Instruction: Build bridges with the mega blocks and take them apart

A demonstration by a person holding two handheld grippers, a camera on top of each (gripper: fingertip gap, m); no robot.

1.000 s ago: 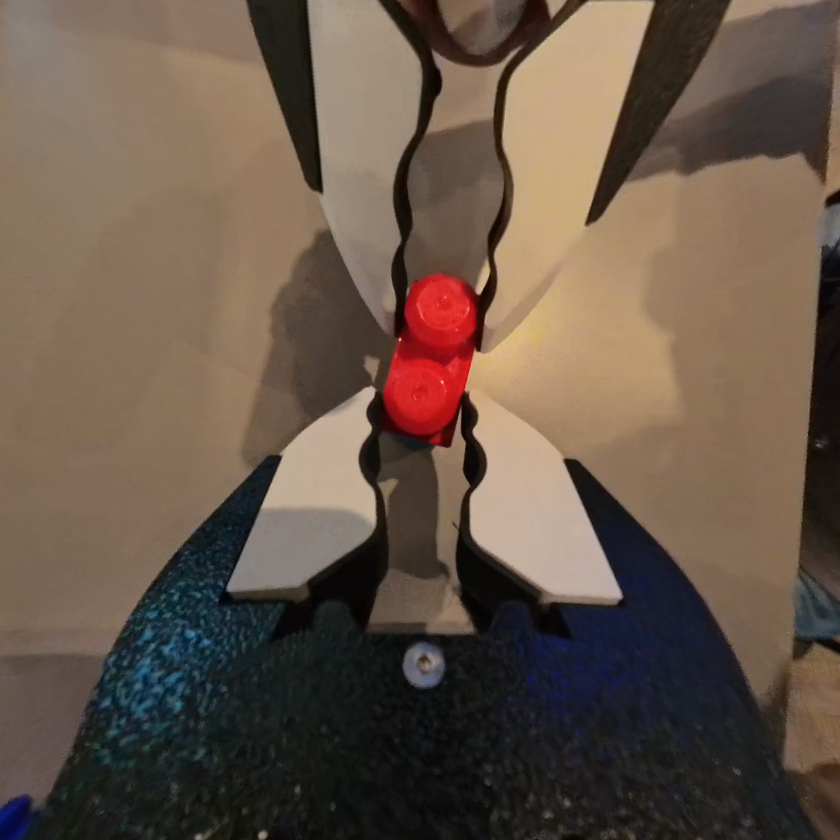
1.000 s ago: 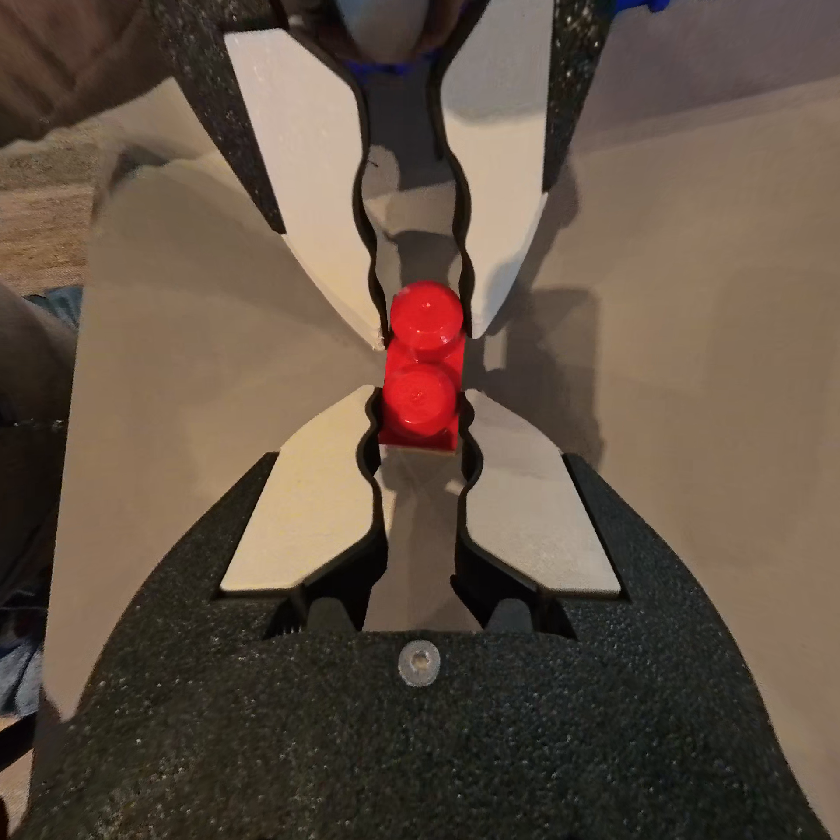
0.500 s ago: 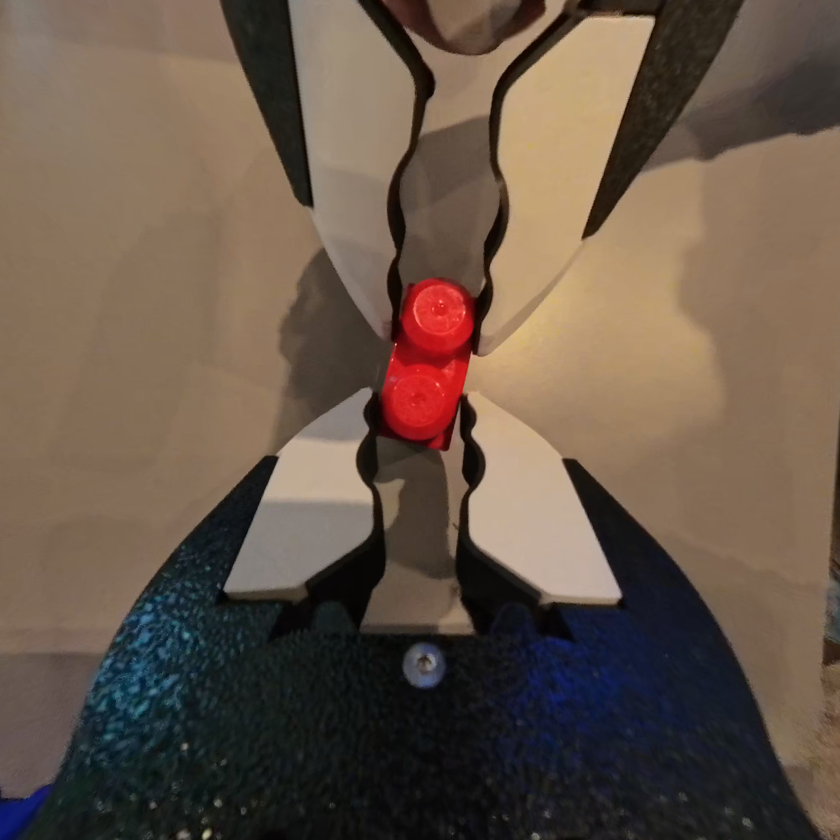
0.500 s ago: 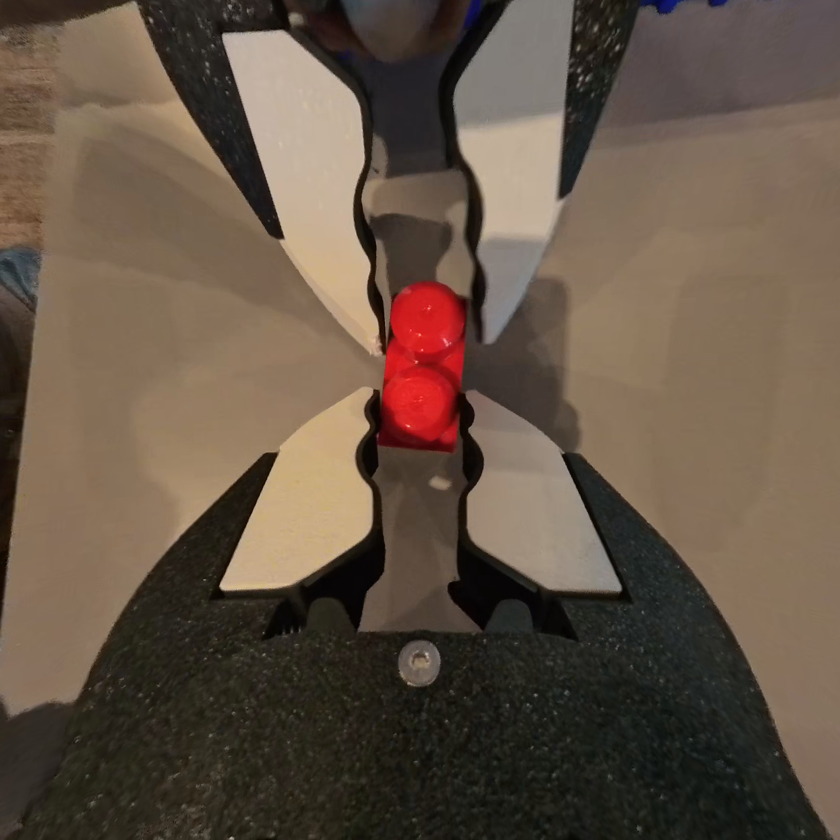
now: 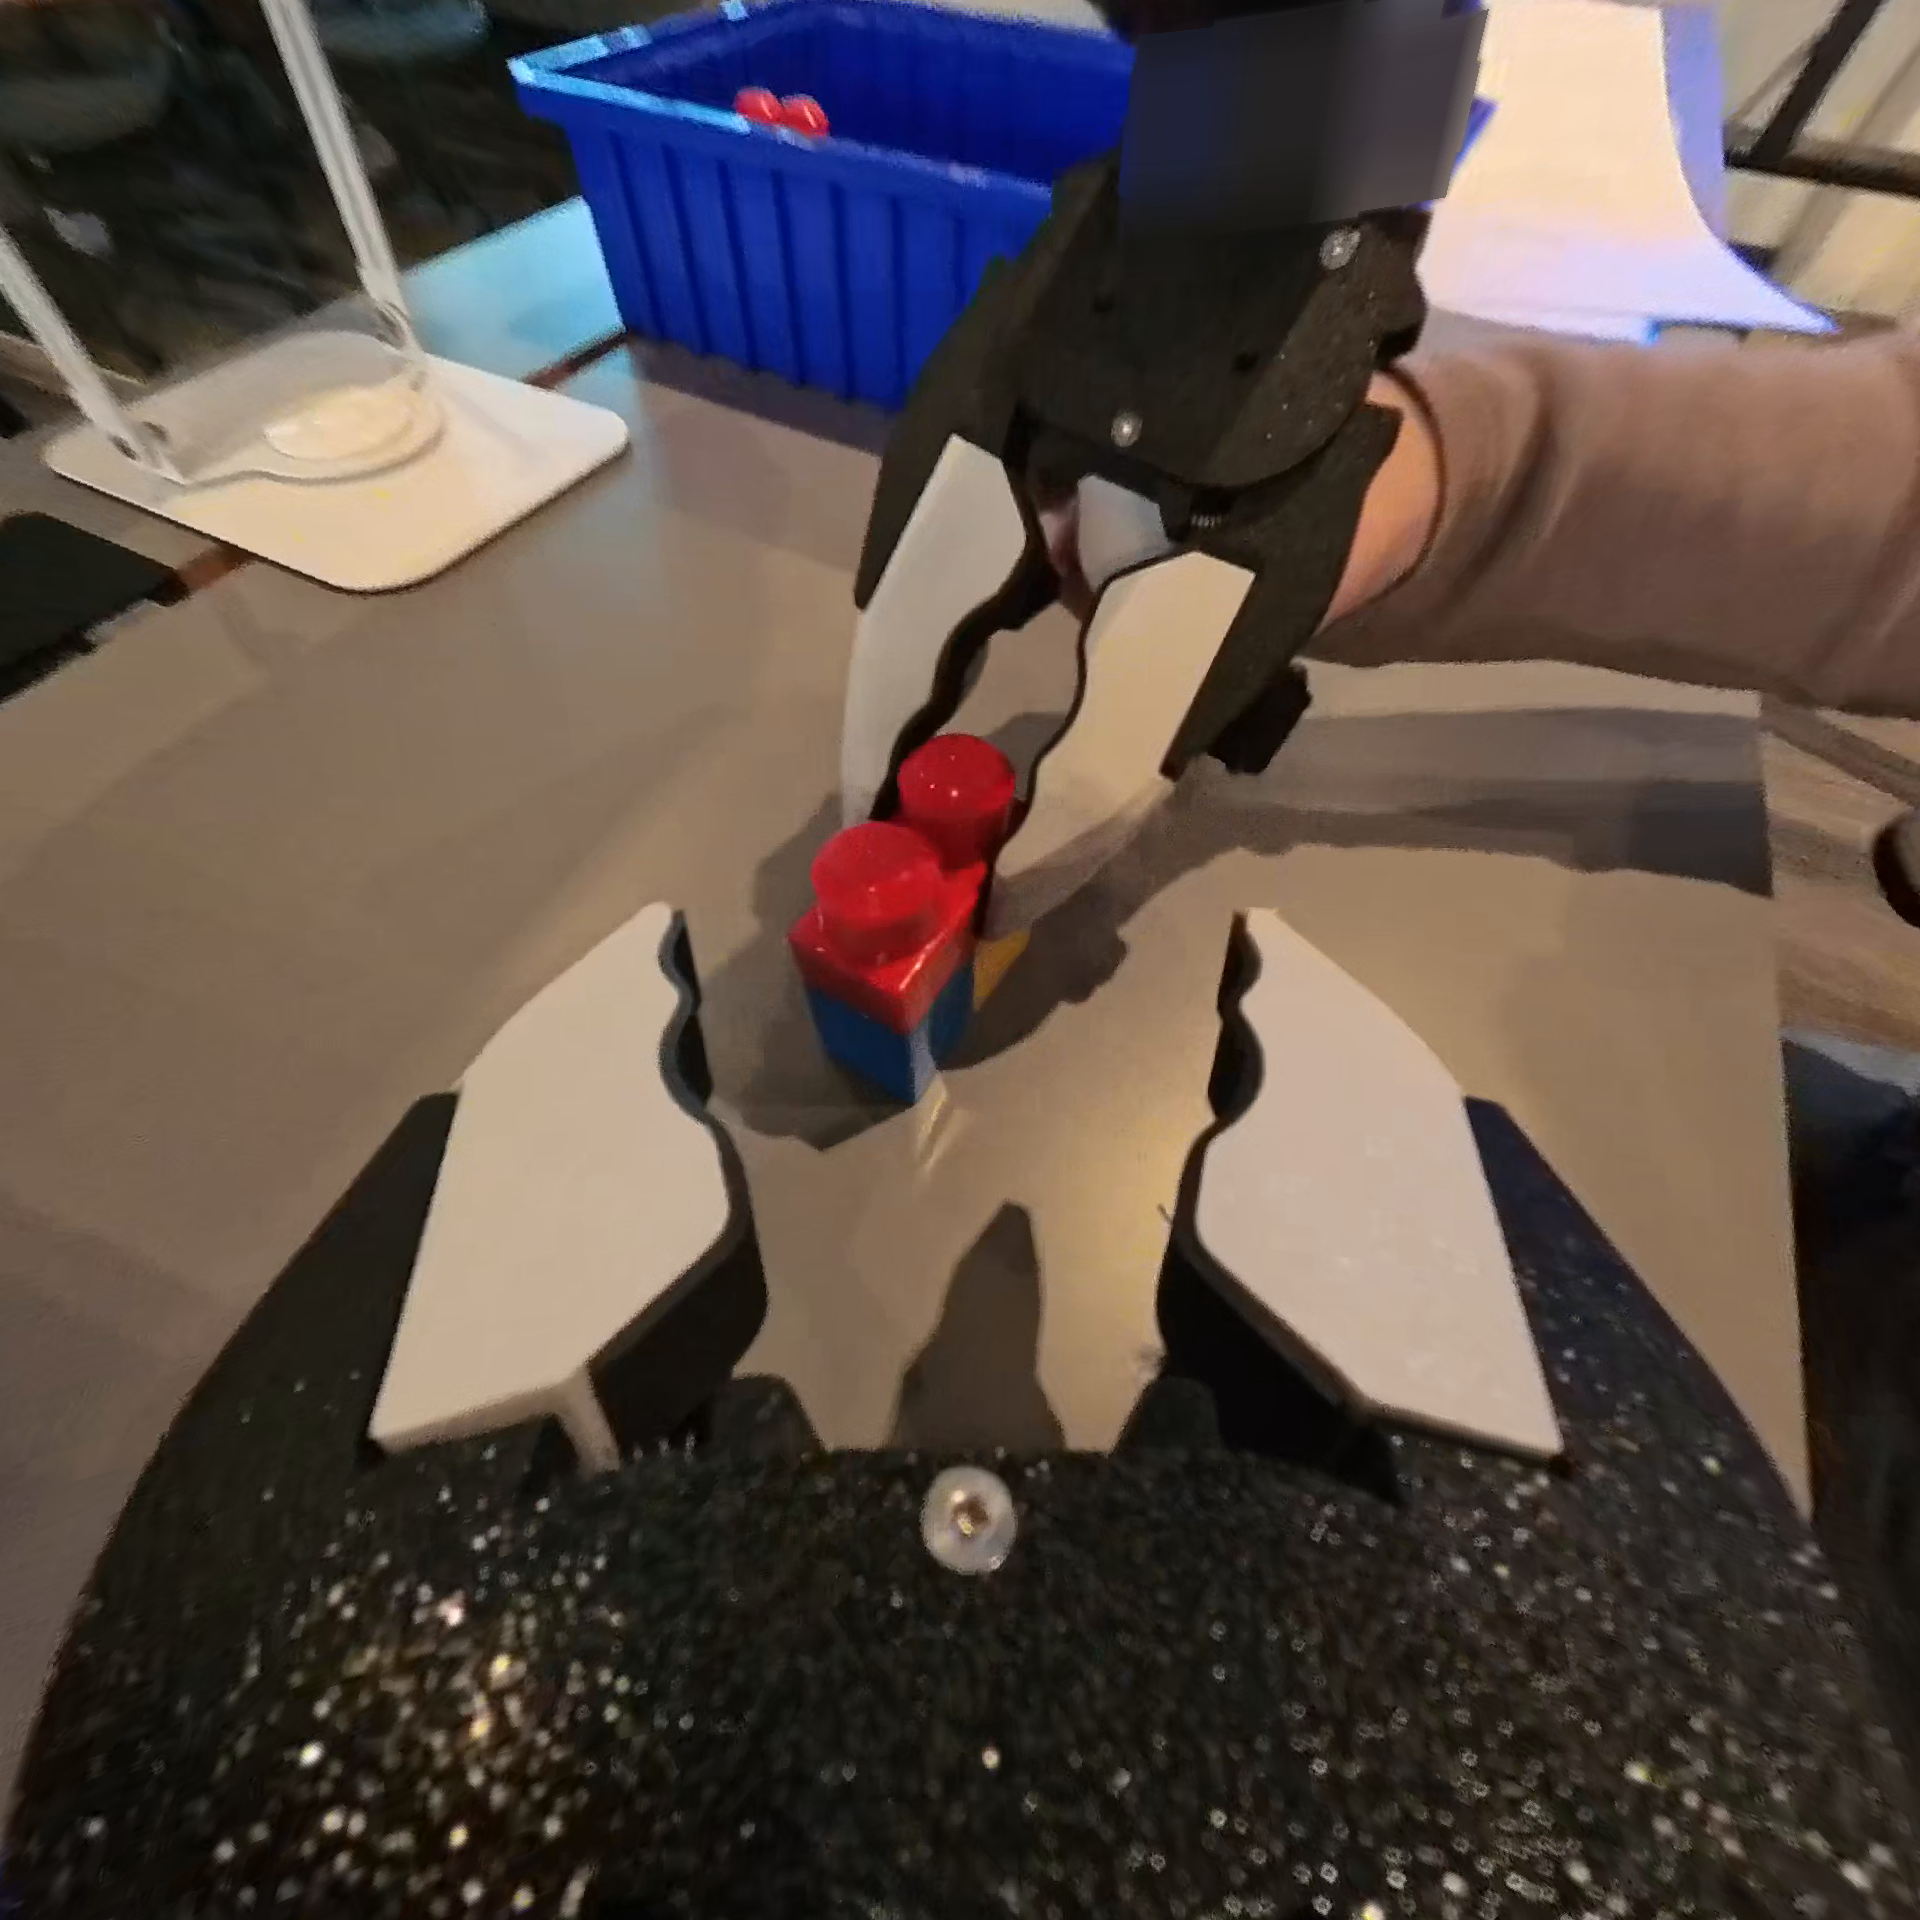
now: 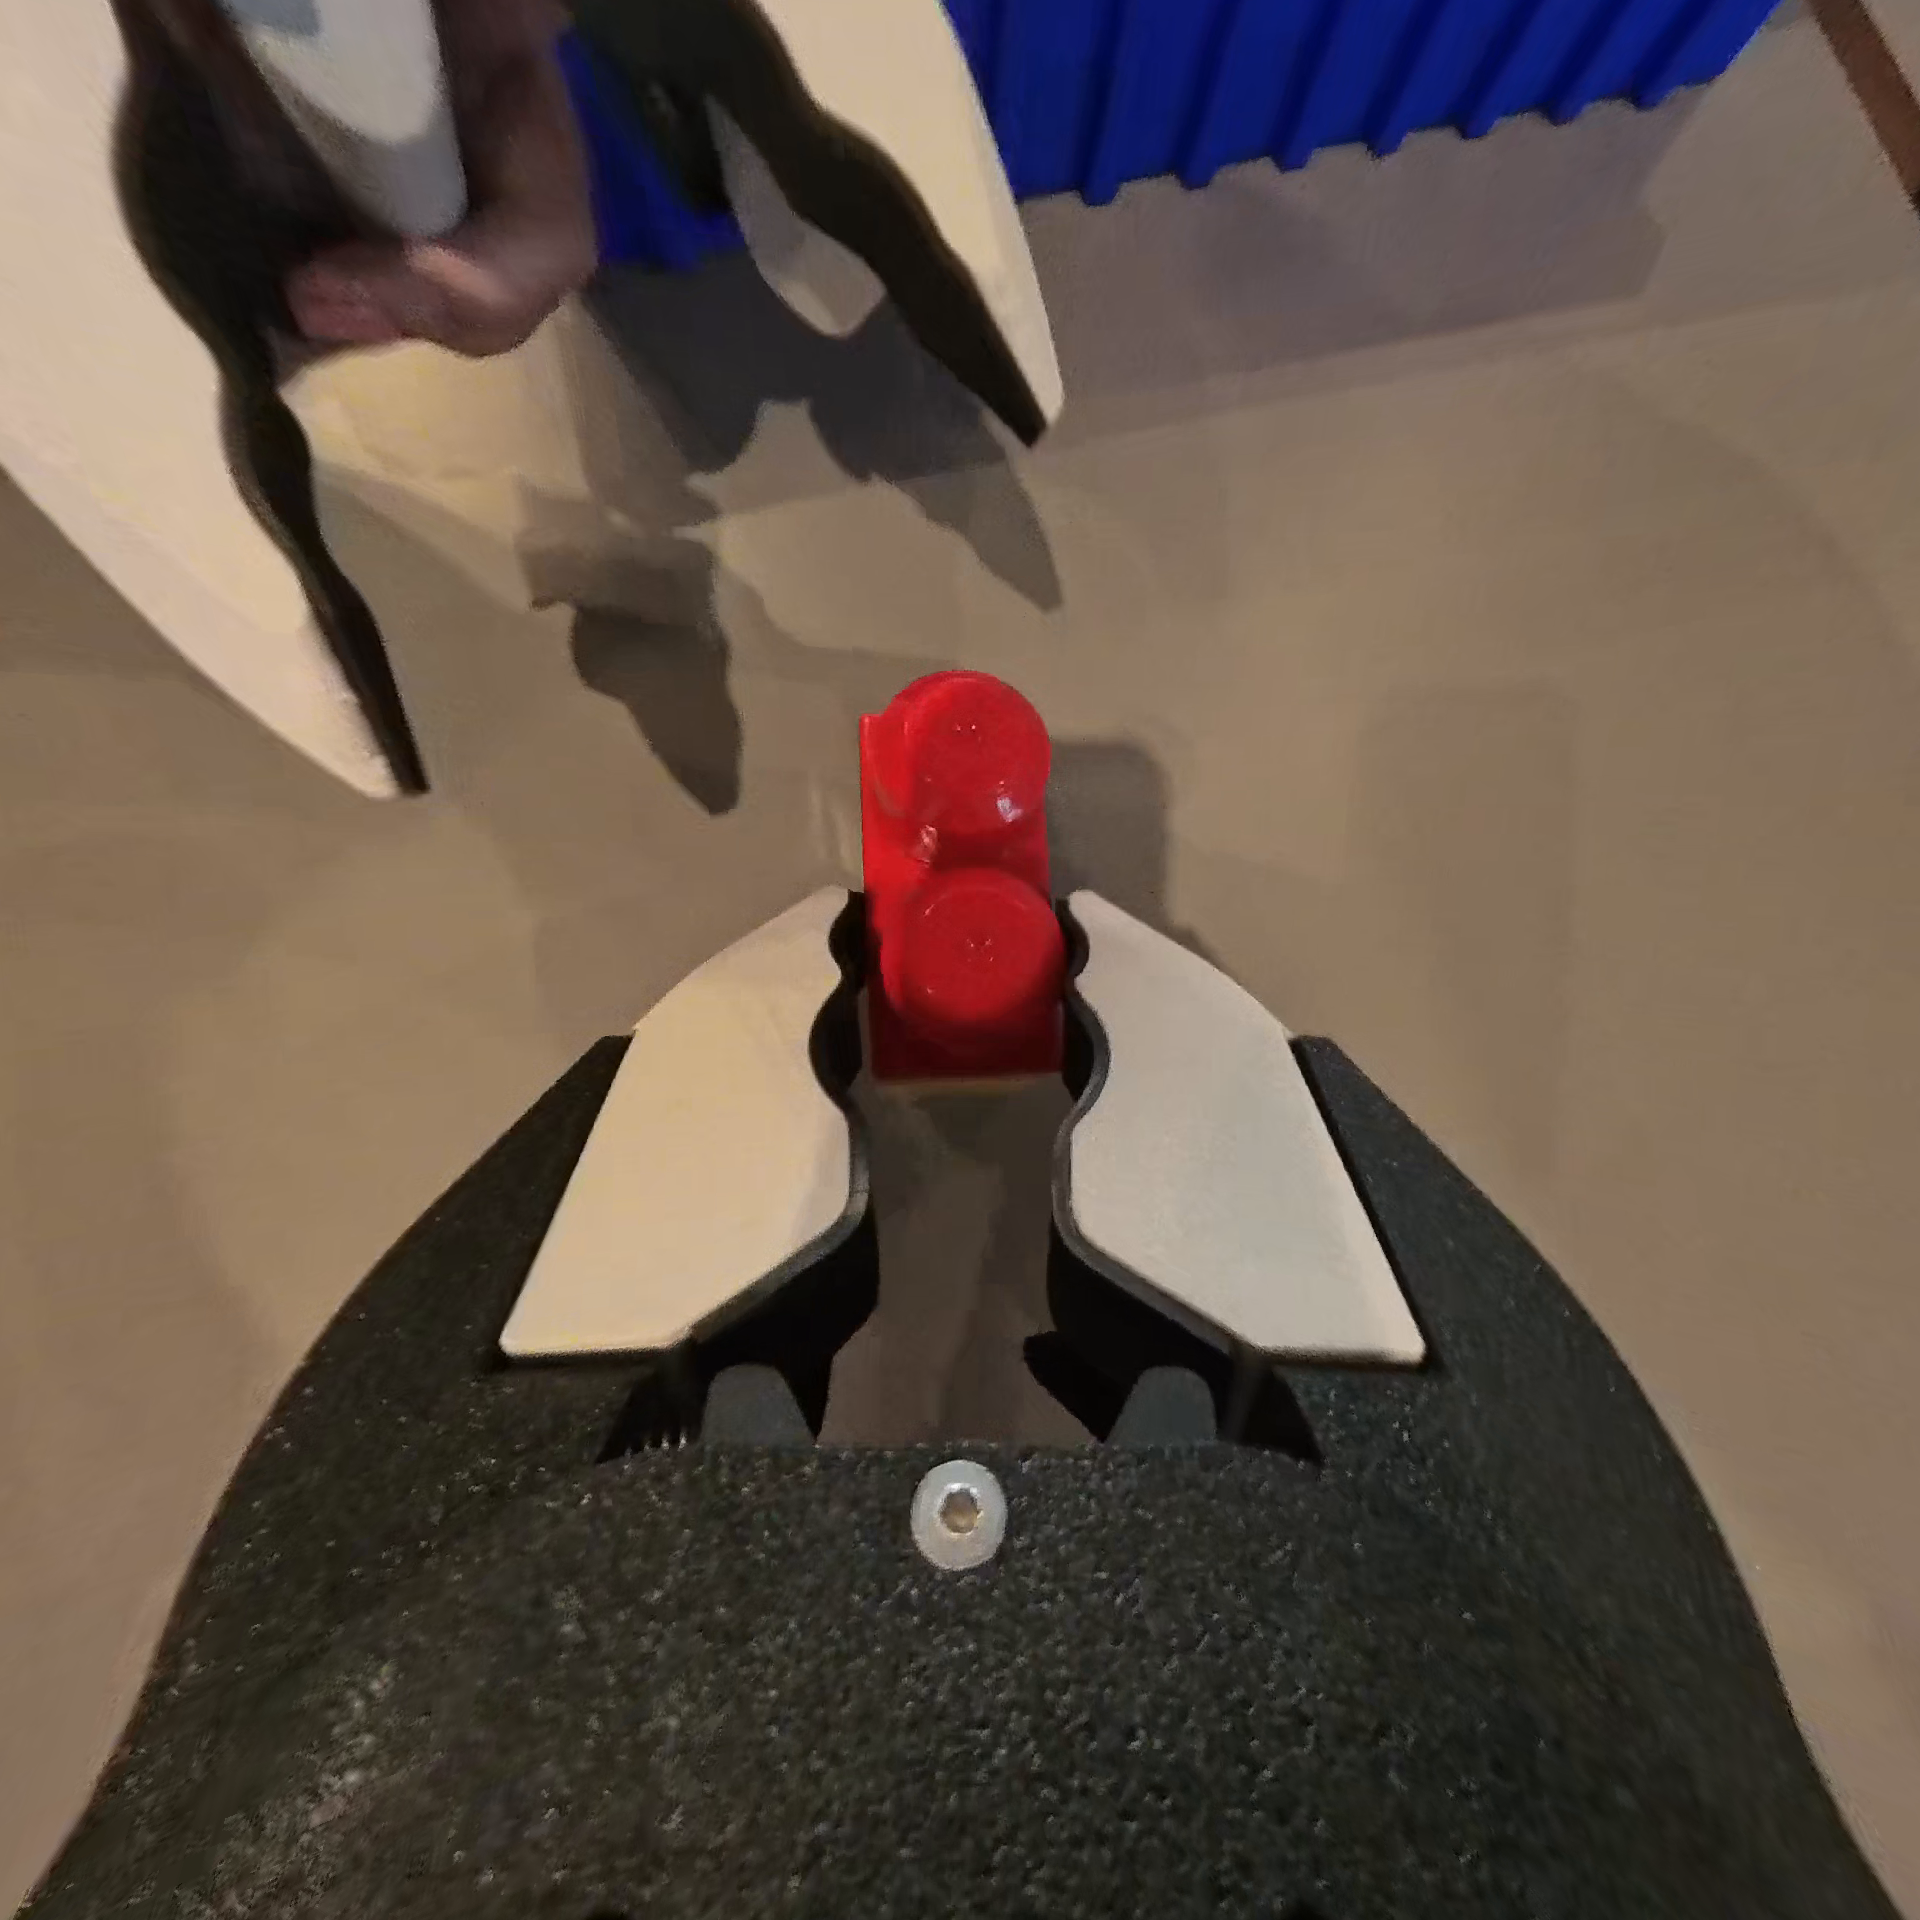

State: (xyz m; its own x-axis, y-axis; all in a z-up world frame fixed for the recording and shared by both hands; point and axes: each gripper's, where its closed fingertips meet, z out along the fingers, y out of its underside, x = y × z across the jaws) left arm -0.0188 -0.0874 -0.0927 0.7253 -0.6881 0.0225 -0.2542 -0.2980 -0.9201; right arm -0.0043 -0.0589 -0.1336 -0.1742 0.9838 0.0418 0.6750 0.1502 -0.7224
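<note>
A red two-stud block (image 5: pixel 894 935) sits on a blue block (image 5: pixel 873 1039) with a yellow block (image 5: pixel 1003 961) behind it, on the beige table (image 5: pixel 312 831). My left gripper (image 5: pixel 951 925) is open and empty, drawn back, its fingers wide on either side of the stack without touching it. My right gripper (image 5: pixel 940 831) comes in from the far side and is shut on the red block's far end. In the right wrist view my right gripper (image 6: pixel 956 904) clamps the red block (image 6: pixel 961 831). The open left gripper (image 6: pixel 696 592) hangs above and beyond it.
A blue ribbed bin (image 5: pixel 831 239) stands at the back with red blocks (image 5: pixel 779 109) inside; it also shows in the right wrist view (image 6: pixel 1351 94). A white stand base (image 5: pixel 343 468) with a clear upright is at the back left. A person's sleeve (image 5: pixel 1662 520) reaches in from the right. The left gripper's tips are roughly 6 cm from the right gripper's.
My left gripper has let go of the red block, opened wide and pulled back and up. My right gripper has stayed shut on the red block.
</note>
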